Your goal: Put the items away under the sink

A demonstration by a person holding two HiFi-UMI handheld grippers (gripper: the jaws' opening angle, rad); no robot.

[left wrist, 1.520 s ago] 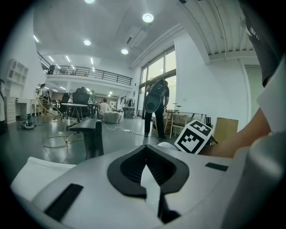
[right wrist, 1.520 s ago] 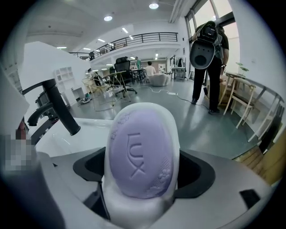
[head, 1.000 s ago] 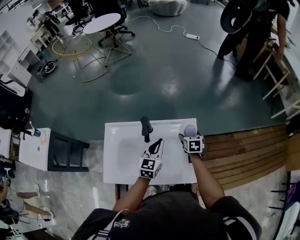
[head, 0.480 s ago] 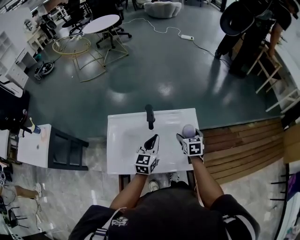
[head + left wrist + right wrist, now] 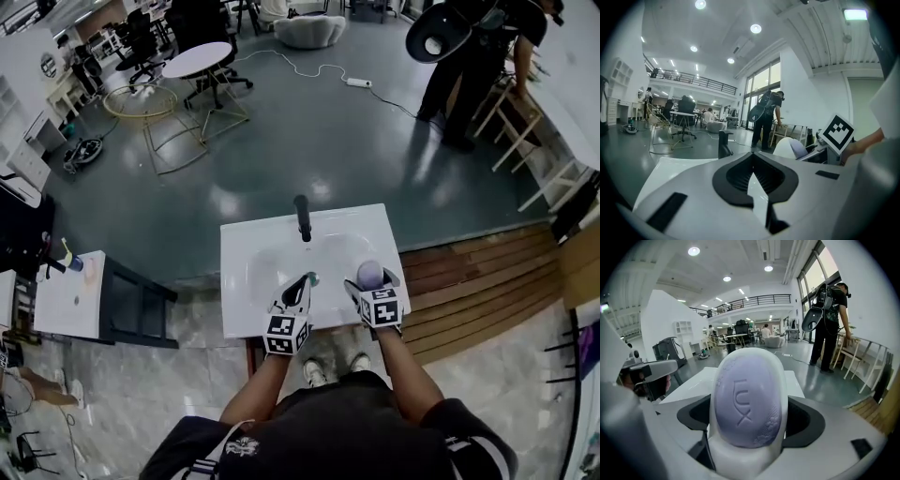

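I see the lilac soap bar (image 5: 747, 399), stamped LUX, lying in a white soap dish (image 5: 740, 460) that fills the centre of the right gripper view. The right gripper (image 5: 371, 283) pinches the dish from both sides. In the head view the dish sits lower centre of the frame, above the near right part of the white sink (image 5: 246, 246). Just left of it, my left gripper (image 5: 302, 284) has its jaws pressed together on nothing. The black faucet (image 5: 302, 217) stands at the sink's far edge, centre frame. Beyond is grey floor (image 5: 328, 131), with a round white table (image 5: 199, 58) upper left and a person (image 5: 473, 56) upper right.
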